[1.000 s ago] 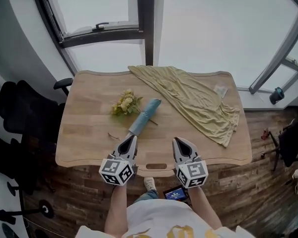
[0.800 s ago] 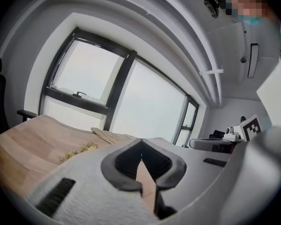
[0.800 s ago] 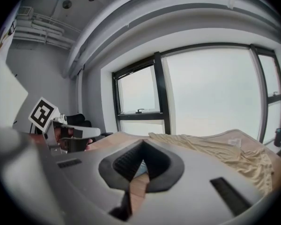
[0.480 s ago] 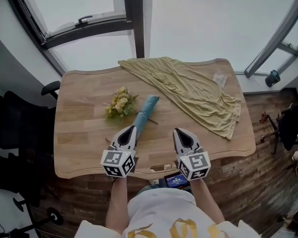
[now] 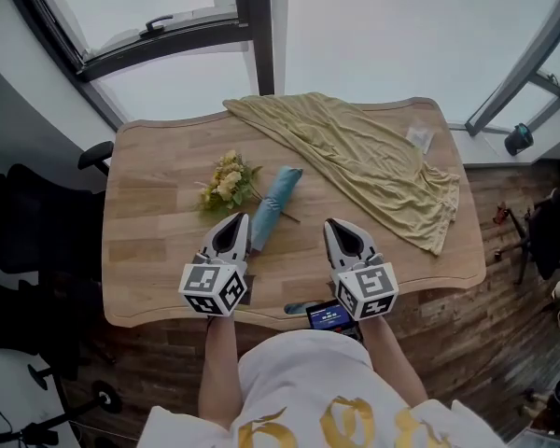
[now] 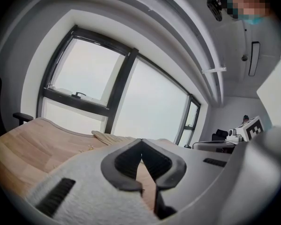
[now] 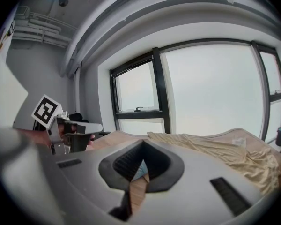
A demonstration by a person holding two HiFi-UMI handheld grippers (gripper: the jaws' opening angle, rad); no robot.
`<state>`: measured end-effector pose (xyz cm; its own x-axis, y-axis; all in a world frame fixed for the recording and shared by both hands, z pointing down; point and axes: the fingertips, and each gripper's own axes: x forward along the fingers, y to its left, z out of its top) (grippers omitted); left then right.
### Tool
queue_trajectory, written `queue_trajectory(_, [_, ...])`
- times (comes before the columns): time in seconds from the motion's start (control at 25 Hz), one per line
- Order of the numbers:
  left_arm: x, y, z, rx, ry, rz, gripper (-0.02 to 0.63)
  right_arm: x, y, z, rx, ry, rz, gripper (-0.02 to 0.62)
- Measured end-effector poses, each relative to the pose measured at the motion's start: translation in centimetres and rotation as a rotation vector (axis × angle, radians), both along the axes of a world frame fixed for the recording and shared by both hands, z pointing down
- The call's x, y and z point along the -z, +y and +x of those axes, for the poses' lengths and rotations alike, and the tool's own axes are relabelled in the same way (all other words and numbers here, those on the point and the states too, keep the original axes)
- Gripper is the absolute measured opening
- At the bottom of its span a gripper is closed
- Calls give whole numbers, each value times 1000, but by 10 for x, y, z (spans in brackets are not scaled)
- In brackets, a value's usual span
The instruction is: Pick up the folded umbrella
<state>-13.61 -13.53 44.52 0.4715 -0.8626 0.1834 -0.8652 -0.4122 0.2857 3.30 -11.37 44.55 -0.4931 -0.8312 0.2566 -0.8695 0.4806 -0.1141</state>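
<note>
Your left gripper (image 5: 231, 224) has its jaws pressed fully together with nothing between them, and it hovers over the near part of the wooden table (image 5: 159, 222). Your right gripper (image 5: 338, 226) is likewise closed and empty, its tips meeting in a point; it is level with the left one and a little apart from it. The folded umbrella (image 5: 275, 205), pale blue, lies slantwise on the table between the two grippers and slightly beyond them. Its near end is just beside the left gripper's tip, and in the right gripper view a bit of blue shows through the gap behind the closed jaws. A bunch of yellow flowers (image 5: 226, 183) lies just to the left of the umbrella. A rumpled yellow-green cloth (image 5: 364, 161) covers the table's far right side, well apart from both grippers. A phone (image 5: 330, 316) with a lit screen sits at the table's near edge.
</note>
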Motion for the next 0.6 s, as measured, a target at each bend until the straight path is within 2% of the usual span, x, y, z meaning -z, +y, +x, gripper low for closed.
queue_trajectory(0.2, [-5, -8, -1, -6, -6, -2, 9, -5, -13, -7, 25, 2, -10, 9])
queue_trajectory(0.6, [-56, -33, 9, -54, -81, -129, 9, -37, -33, 2, 4, 14, -90, 9])
